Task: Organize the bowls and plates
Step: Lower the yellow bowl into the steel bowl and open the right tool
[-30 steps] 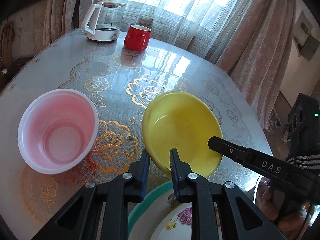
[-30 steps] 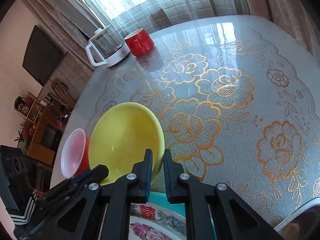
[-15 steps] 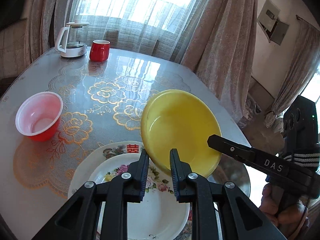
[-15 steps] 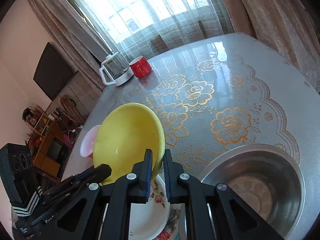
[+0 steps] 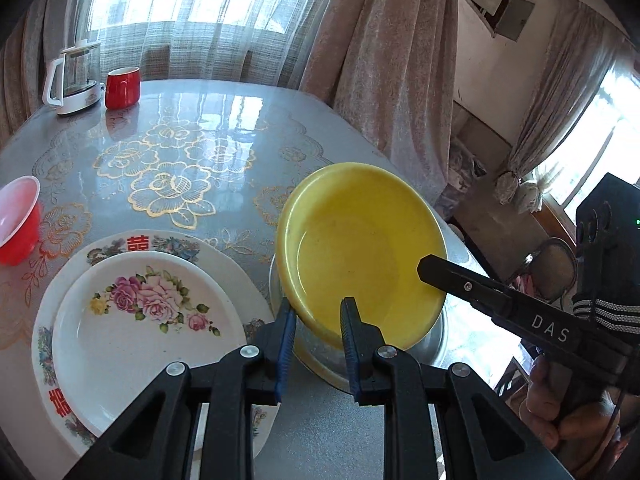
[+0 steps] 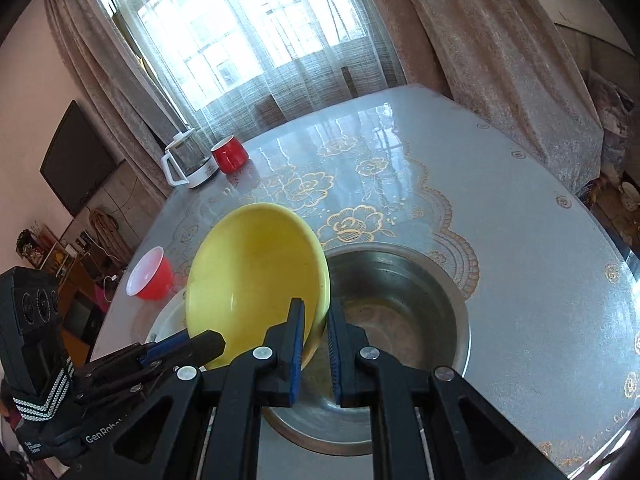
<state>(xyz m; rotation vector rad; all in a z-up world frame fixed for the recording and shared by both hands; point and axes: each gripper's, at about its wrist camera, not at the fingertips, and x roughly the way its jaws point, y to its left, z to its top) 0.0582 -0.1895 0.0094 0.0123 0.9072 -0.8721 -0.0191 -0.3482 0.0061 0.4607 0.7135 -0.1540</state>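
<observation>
A yellow bowl point(image 5: 360, 248) point(image 6: 252, 272) hangs tilted in the air, held by its rim from two sides. My left gripper point(image 5: 318, 308) is shut on the near rim. My right gripper point(image 6: 316, 308) is shut on the rim's right side, and one of its fingers point(image 5: 460, 280) reaches over the bowl in the left wrist view. Right under the yellow bowl a steel bowl point(image 6: 400, 320) point(image 5: 316, 360) stands on the table. To the left a small flowered plate point(image 5: 140, 332) lies stacked on a larger decorated plate point(image 5: 132, 242).
A red plastic bowl point(image 5: 16, 220) point(image 6: 150, 276) stands left of the plates. A red mug point(image 5: 122, 88) and a glass kettle point(image 5: 74, 76) are at the table's far side. The table edge point(image 5: 460, 240) and a curtain lie to the right. A person's hand point(image 5: 560, 408) holds the right gripper.
Both grippers have carried the yellow bowl back and to the right, away from the red bowl. The stacked plates and the steel bowl have come into view beneath it.
</observation>
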